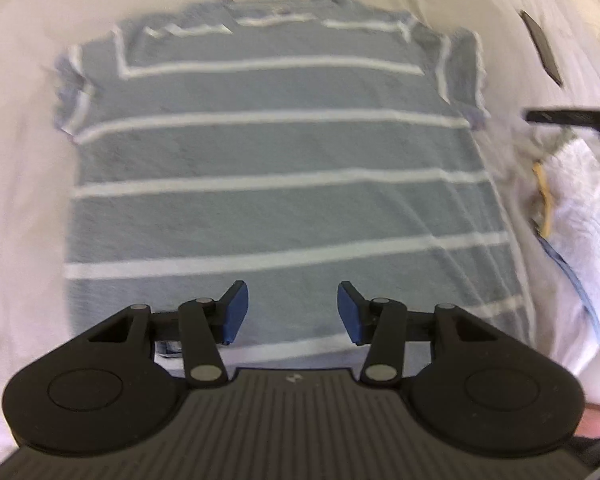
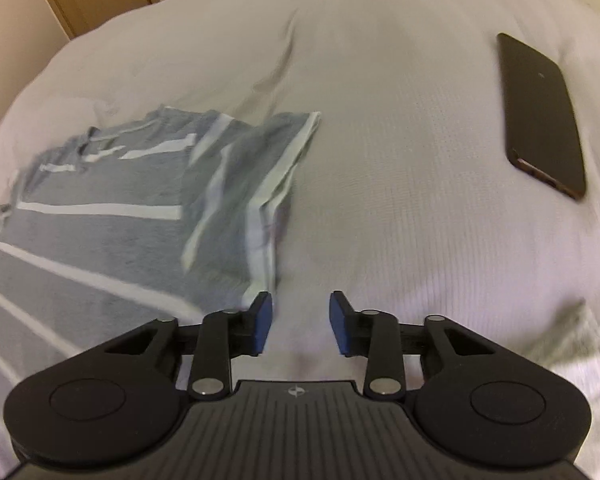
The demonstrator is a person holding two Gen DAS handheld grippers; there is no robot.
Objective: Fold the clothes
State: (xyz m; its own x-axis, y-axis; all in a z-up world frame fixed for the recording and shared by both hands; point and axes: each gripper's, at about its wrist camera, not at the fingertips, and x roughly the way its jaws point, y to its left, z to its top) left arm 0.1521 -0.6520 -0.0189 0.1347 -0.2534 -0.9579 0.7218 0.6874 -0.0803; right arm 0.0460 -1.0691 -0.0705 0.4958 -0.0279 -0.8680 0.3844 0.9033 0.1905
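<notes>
Striped shirt (image 1: 276, 184) flat under parted empty left tool (image 1: 293, 312), phone (image 2: 542, 116) beyond parted empty right tool (image 2: 301, 322)

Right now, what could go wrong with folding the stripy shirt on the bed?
1. The sleeve folded over the striped shirt looks loose and rumpled; with both sets of fingers open and holding nothing, it may flop back out.
2. A phone lies on the bedcover beside the shirt; a wide swing by the right gripper could knock it.
3. The left gripper hovers over the hem, and a careless pinch could catch the bedcover too.
</notes>
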